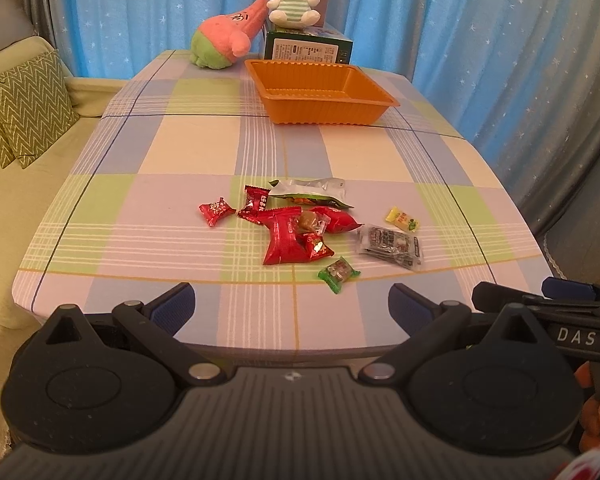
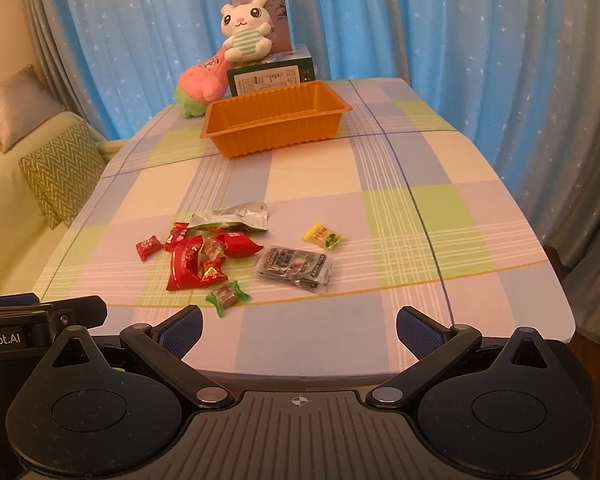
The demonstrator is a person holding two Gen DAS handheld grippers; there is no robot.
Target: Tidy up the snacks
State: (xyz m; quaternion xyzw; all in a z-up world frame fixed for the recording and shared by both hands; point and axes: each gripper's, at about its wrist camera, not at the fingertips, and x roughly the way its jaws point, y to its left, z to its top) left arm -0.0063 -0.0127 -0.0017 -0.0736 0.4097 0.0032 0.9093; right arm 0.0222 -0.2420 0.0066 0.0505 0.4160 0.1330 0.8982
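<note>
Hovering wide open at the table's near edge, left gripper and right gripper, snack pile lying just beyond, orange tray far behind.

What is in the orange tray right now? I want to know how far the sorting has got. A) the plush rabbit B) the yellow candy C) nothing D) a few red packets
C: the orange tray shows a bare floor, and the snack packets all lie on the tablecloth.
</note>
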